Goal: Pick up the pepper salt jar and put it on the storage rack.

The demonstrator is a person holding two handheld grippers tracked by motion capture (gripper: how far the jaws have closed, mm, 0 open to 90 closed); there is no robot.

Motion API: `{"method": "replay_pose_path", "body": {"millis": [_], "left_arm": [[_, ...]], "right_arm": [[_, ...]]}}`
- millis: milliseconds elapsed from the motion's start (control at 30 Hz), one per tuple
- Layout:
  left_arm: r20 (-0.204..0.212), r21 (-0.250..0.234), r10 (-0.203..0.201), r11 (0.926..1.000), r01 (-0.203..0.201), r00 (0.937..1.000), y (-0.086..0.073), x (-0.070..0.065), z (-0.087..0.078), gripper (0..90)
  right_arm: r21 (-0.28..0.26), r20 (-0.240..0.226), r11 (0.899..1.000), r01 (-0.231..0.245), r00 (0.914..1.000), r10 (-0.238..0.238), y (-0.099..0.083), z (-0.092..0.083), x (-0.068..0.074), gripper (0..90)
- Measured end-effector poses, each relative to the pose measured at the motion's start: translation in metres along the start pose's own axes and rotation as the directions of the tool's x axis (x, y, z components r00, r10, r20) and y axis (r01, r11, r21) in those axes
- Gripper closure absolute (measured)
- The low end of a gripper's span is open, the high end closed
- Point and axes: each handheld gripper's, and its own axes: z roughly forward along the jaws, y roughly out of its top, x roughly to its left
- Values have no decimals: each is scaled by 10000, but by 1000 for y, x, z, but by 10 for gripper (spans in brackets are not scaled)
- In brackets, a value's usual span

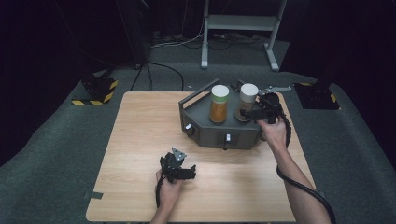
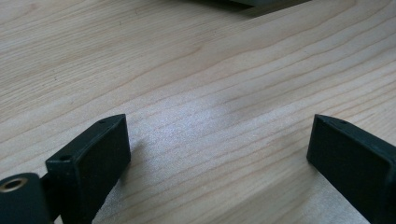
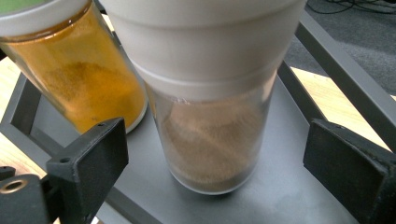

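Wooden table (image 1: 140, 140): seen from the high view, pale board on grey carpet, bearing a grey metal tray-stand (image 1: 219, 133) with a handle and small knobs on its front
Jars, high view: 2 stand upright on the tray-stand, an orange-spice jar (image 1: 219, 104) with a green-topped white lid at left and a brown-spice jar (image 1: 248, 100) with a white lid just beside it at right
Right gripper (image 1: 247, 113), high view: held at the tray-stand's right end, pointing at the base of the brown-spice jar
Left gripper (image 1: 190, 171), high view: low over the near part of the table, well apart from the tray-stand
Left gripper view: left gripper (image 2: 219, 154) has its 2 black jaws wide apart over bare wood grain, nothing between them; a dark edge of the tray-stand sits at the top
Right gripper view: right gripper (image 3: 215, 158) has its jaws spread wide on either side of the brown-spice jar (image 3: 212, 140), pads clear of the glass, jar standing on the grey tray floor (image 3: 289, 196)
Neighbour, right gripper view: orange-spice jar (image 3: 79, 84) stands left of the brown one, close beside it
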Motion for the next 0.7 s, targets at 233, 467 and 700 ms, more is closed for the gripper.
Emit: {"method": "replay_pose_path", "body": {"millis": [233, 467, 700], "left_arm": [[-1, -3, -1, 10000, 1, 10000, 0, 0, 0, 58], [0, -1, -2, 10000, 2, 10000, 0, 0, 0, 58], [2, -3, -1, 10000, 1, 10000, 0, 0, 0, 58]], "right_arm": [[-119, -84, 9999, 66, 9999, -67, -9, -7, -2, 51], [-291, -85, 9996, 19, 10000, -21, -22, -18, -8, 53], [-531, -4, 9982, -276, 9996, 276, -42, -30, -18, 60]]}}
